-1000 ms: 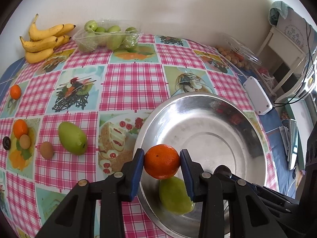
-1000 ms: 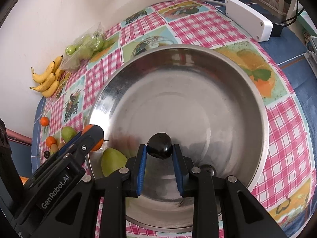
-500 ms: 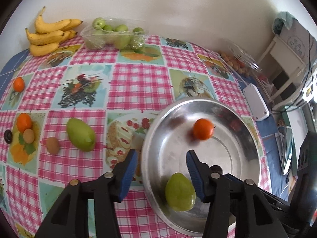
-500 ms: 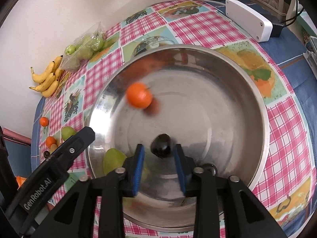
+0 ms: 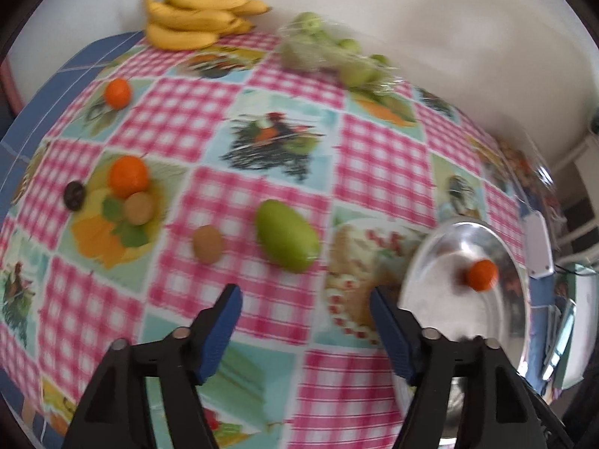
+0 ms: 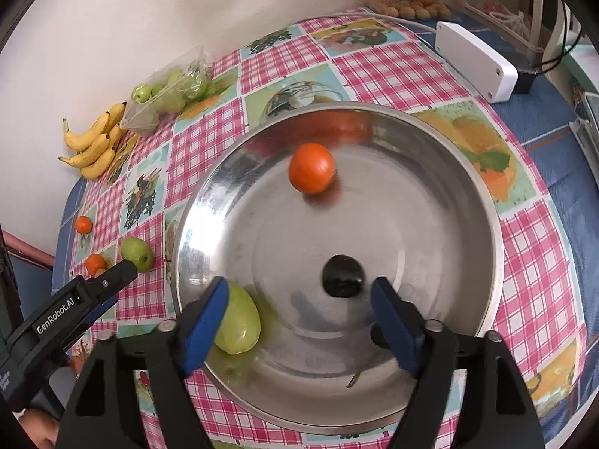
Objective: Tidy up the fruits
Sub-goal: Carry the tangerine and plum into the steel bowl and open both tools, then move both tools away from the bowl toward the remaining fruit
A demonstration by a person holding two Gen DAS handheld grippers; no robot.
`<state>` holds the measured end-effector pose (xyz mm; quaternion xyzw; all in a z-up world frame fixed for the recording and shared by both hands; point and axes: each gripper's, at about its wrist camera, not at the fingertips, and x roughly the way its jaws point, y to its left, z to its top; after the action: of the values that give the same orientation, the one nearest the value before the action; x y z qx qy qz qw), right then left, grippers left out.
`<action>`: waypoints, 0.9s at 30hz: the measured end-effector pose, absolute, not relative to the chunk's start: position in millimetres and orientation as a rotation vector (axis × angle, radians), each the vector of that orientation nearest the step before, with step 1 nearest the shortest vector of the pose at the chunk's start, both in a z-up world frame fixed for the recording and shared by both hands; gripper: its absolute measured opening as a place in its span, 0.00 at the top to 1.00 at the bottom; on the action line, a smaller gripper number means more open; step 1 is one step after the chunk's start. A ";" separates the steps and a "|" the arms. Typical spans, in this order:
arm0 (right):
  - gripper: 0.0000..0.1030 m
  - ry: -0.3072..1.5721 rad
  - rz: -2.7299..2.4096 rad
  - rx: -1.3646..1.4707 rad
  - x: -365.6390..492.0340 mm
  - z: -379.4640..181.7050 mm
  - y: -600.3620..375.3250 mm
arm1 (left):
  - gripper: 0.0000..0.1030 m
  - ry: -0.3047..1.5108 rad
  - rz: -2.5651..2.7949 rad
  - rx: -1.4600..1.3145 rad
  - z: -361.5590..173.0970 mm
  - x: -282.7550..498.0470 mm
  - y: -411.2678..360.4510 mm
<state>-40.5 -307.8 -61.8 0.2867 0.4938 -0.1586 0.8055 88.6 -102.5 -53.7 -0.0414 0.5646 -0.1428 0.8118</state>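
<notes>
My left gripper (image 5: 305, 299) hangs over the checked tablecloth with its jaws opening and nothing between them. Just beyond it lie a green mango (image 5: 286, 235) and a brown kiwi (image 5: 207, 249). My right gripper (image 6: 299, 292) is over the steel bowl (image 6: 494, 262), jaws opening. A dark plum (image 6: 343, 275) lies free on the bowl's floor between its fingertips, touching neither pad. An orange (image 6: 311, 167) sits blurred at the bowl's far side, and a second green mango (image 6: 237, 321) rests by my left finger (image 6: 209, 310).
On the cloth at the left lie two oranges (image 5: 127, 176) (image 5: 118, 92), another kiwi (image 5: 139, 207) and a dark fruit (image 5: 75, 195). Bananas (image 5: 191, 18) and a bag of green fruit (image 5: 329, 56) sit by the wall. A white box (image 6: 475, 63) stands behind the bowl.
The left gripper let go of the orange, which rolled across the bowl, and then swung left over the cloth. The right gripper opened and left the plum on the bowl's floor.
</notes>
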 end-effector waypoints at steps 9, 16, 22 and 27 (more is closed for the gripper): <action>0.13 1.092 -0.343 0.564 -36.0 -65.6 -299.9 | 0.06 1.226 -0.233 -0.060 -64.0 88.1 -80.1; 0.01 1.107 -0.357 0.550 -36.2 -68.6 -298.1 | 0.00 1.192 -0.208 -0.026 -63.3 90.6 -67.5; 0.01 1.110 -0.376 0.525 -35.3 -68.1 -295.3 | 0.00 1.179 -0.194 0.003 -65.3 95.1 -56.5; 0.01 1.107 -0.394 0.525 -33.8 -69.0 -293.3 | 0.00 1.182 -0.207 -0.029 -66.6 99.7 -46.5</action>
<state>-33.8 -293.3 -69.0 0.2447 0.5163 -0.1835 0.8000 99.7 -46.5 -66.6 -0.0134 0.5561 -0.0972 0.8253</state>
